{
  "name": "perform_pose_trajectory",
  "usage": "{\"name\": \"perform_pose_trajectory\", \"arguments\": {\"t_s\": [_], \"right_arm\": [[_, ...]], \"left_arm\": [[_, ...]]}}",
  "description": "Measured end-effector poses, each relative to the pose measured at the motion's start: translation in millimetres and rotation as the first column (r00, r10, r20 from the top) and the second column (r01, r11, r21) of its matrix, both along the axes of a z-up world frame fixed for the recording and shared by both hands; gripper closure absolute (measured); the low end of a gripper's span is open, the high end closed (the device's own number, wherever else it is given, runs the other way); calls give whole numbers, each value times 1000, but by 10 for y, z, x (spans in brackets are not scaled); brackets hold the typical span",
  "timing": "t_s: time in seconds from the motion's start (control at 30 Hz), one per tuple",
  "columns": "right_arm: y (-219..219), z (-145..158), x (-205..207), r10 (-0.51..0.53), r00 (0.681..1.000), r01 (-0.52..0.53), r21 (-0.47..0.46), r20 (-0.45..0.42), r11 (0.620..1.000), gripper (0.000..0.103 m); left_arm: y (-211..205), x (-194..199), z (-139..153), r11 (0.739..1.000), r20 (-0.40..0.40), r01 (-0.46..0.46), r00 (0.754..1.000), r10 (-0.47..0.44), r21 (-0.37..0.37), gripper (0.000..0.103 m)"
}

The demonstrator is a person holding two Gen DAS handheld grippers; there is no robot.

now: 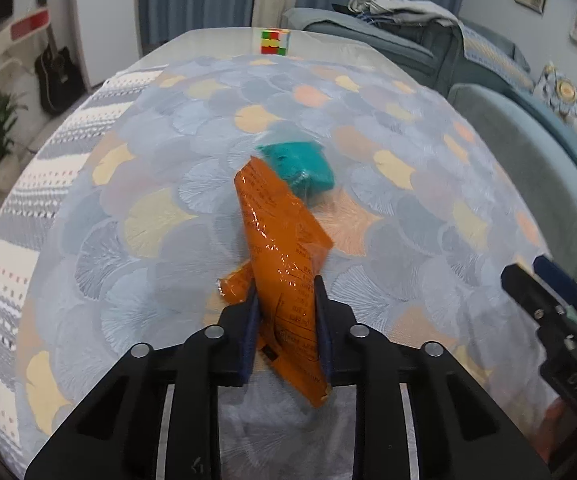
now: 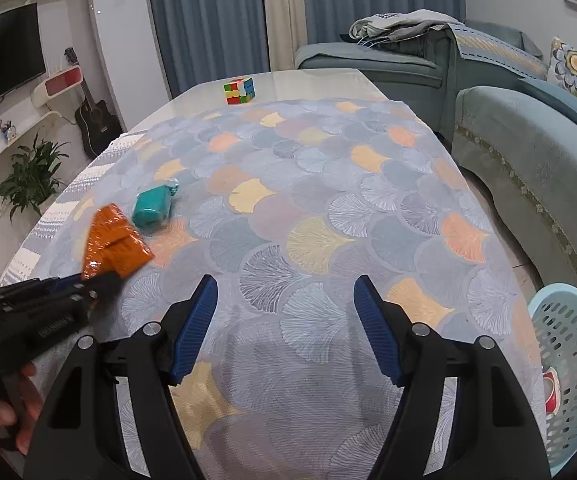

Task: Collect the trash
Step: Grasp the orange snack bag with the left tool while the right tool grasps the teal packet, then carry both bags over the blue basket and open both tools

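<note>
Left gripper [image 1: 284,300] clenched on the orange wrapper [image 1: 280,248], lifted just short of the teal packet [image 1: 300,168]; right gripper [image 2: 284,300] released, empty; packet uncollected; basket [image 2: 568,380] waits well right of it

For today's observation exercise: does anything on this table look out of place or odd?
A teal packet in clear wrap lies loose on the tablecloth, litter not yet collected. The crumpled orange wrapper is already clamped in the left gripper. The puzzle cube sits alone at the far edge.

Crinkled orange wrapper [image 1: 284,264] — teal packet [image 1: 300,168] beyond
</note>
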State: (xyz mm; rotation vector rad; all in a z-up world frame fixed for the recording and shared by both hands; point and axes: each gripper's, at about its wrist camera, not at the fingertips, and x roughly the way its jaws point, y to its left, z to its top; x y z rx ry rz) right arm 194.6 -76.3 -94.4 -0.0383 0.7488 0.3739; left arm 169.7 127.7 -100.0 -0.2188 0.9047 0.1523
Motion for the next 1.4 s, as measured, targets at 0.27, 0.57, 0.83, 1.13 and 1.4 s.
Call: {"name": "perform_pose_trajectory", "arguments": {"t_s": [0.27, 0.57, 0.83, 1.13, 1.4], "right_arm": [[357, 40, 144, 102, 990, -98, 37, -99, 994, 36], [1210, 46, 519, 186, 976, -179, 69, -111, 981, 36], [1580, -117, 804, 164, 973, -164, 16, -160, 986, 36], [1630, -142, 781, 196, 969, -199, -8, -151, 980, 69], [987, 154, 509, 172, 981, -167, 63, -88, 984, 70]], "left_arm": [[406, -147, 122, 990, 60, -86, 994, 93, -112, 87], [699, -206, 62, 976, 66, -162, 983, 173, -146, 87], [761, -211, -35, 971, 60, -171, 981, 183, -168, 89], [728, -229, -35, 971, 66, -164, 982, 178, -172, 90], [407, -213, 186, 981, 114, -76, 989, 97, -179, 91]]}}
